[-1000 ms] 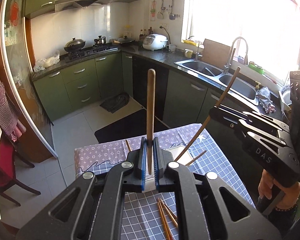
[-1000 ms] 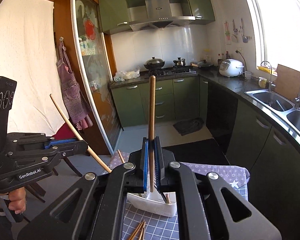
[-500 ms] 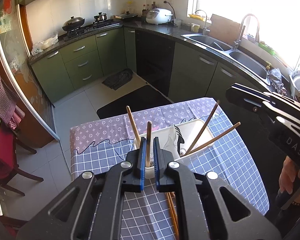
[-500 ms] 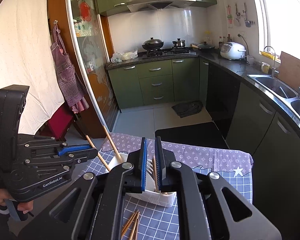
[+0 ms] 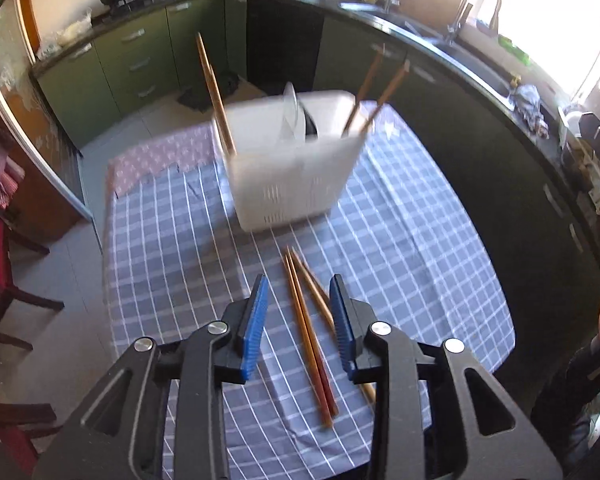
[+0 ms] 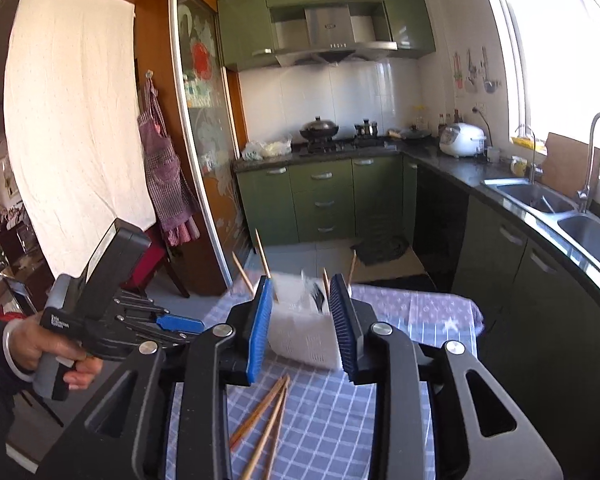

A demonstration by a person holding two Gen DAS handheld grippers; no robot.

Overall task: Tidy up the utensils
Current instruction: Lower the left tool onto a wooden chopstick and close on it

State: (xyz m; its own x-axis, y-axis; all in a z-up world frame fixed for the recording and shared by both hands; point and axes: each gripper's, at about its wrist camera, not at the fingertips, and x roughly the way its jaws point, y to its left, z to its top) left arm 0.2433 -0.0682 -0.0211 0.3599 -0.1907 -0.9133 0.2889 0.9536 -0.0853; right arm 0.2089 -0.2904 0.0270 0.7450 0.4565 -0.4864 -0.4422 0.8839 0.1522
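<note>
Hovering over the checked tabletop [image 5: 412, 264], left claw [image 5: 298, 322] spread wide and gripping nothing, blue pads [image 5: 253, 326] well apart. Lying loose on the cloth directly beneath and between those pads: a small bunch of wooden chopsticks [image 5: 308, 336], tips pointing toward a white plastic basket [image 5: 292, 176] standing further back near the middle of the tabletop. Leaning out of the basket's left end: two chopsticks [image 5: 214, 92], close together. Sticking up from its right end: two more chopsticks [image 5: 376, 92], tilted to the right. Showing in the basket's middle section: some pale and dark utensils, too blurred to name.

Hanging higher and further back, right claw [image 6: 302, 328] likewise spread and holding nothing, blue pads [image 6: 259, 332] framing the same basket [image 6: 304, 340] between them. Lying on the cloth just below the right claw: the loose chopsticks [image 6: 266, 420], angled toward the basket. Appearing at the left of the right wrist view: the left claw [image 6: 180, 324], held in a hand [image 6: 40, 348], beside the tabletop's edge.

Running along the far wall and under the window: green kitchen cabinets [image 6: 320, 196] and a sink [image 6: 540, 200].
</note>
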